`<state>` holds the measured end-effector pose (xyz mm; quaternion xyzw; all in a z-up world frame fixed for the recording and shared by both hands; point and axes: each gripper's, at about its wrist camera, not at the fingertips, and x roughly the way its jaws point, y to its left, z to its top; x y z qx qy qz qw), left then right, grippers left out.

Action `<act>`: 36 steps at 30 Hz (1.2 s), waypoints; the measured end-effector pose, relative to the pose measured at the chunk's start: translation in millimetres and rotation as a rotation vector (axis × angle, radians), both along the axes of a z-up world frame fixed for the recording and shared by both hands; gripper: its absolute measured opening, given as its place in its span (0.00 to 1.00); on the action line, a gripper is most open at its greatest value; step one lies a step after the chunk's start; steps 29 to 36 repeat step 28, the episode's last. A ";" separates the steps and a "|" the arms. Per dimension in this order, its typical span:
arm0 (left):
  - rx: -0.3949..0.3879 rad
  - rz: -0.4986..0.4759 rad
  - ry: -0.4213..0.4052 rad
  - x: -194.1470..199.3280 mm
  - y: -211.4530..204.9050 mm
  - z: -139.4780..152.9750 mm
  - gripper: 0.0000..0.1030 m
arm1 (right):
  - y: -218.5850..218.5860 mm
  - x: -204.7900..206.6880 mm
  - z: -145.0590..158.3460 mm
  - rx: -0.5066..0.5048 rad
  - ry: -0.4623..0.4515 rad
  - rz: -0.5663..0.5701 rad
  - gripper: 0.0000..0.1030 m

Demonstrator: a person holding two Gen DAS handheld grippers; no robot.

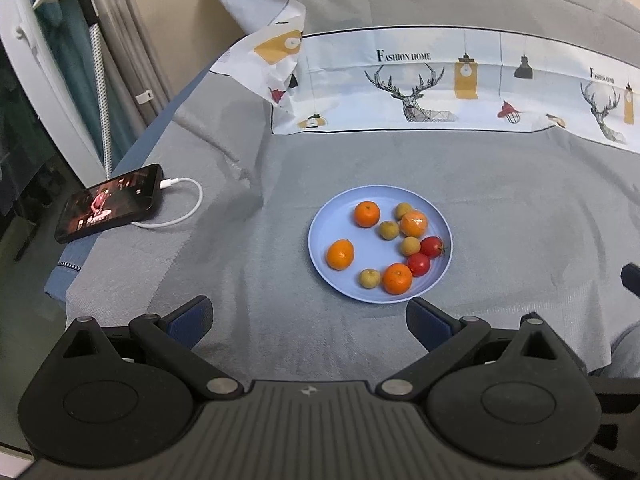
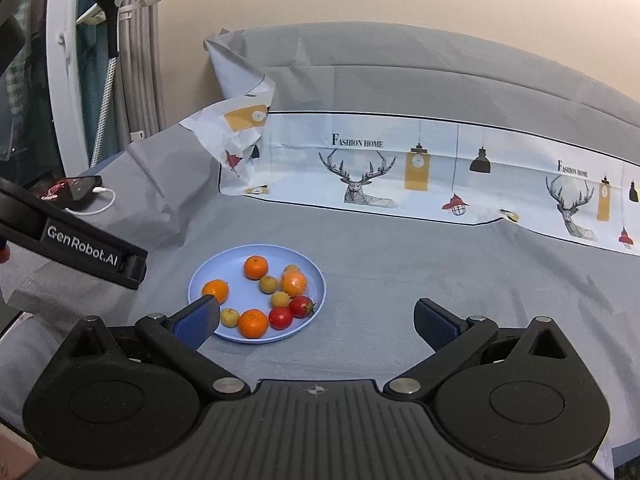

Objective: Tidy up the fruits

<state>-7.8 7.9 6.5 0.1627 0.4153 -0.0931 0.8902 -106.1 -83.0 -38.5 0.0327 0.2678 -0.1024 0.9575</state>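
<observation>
Left gripper [image 1: 308, 320]: jaws spread wide, nothing between them, hovering over grey bedcover [image 1: 240, 280] just short of the plate's near rim. Right gripper [image 2: 316, 320]: jaws likewise wide apart, nothing held; its left finger [image 2: 198, 320] overlaps the plate's near-left edge in the right wrist view.

Blue plate [image 1: 320, 232], one, flat on the cover, holding all fruit:
- Oranges, four: one at back [image 1: 367, 213], one at left [image 1: 340, 254], one at front [image 1: 397, 278], one at right-rear with a shiny patch [image 1: 414, 223].
- Small tan-green round fruits, four: [image 1: 403, 211], [image 1: 389, 229], [image 1: 410, 246], [image 1: 369, 278].
- Red tomatoes, two, side by side at the right rim: [image 1: 431, 246], [image 1: 418, 265].

Beyond the plate: one printed cloth with deer and lamp motifs [image 1: 440, 80], lying across the cover. Far left: one phone [image 1: 110, 208], screen lit, with one white cable [image 1: 180, 208] plugged in.
</observation>
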 end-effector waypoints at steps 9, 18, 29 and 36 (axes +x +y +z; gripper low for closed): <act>0.020 -0.031 -0.001 -3.0 -6.6 -2.8 1.00 | -2.2 -0.4 -2.3 0.008 -0.004 -0.011 0.99; 0.017 -0.031 0.004 -0.4 -7.8 -4.0 1.00 | -2.5 0.8 -2.7 0.006 0.004 -0.014 0.99; 0.025 -0.031 -0.010 2.3 -10.2 -9.9 1.00 | -1.3 2.9 -3.4 0.001 0.007 -0.011 0.99; 0.025 -0.031 -0.010 2.3 -10.2 -9.9 1.00 | -1.3 2.9 -3.4 0.001 0.007 -0.011 0.99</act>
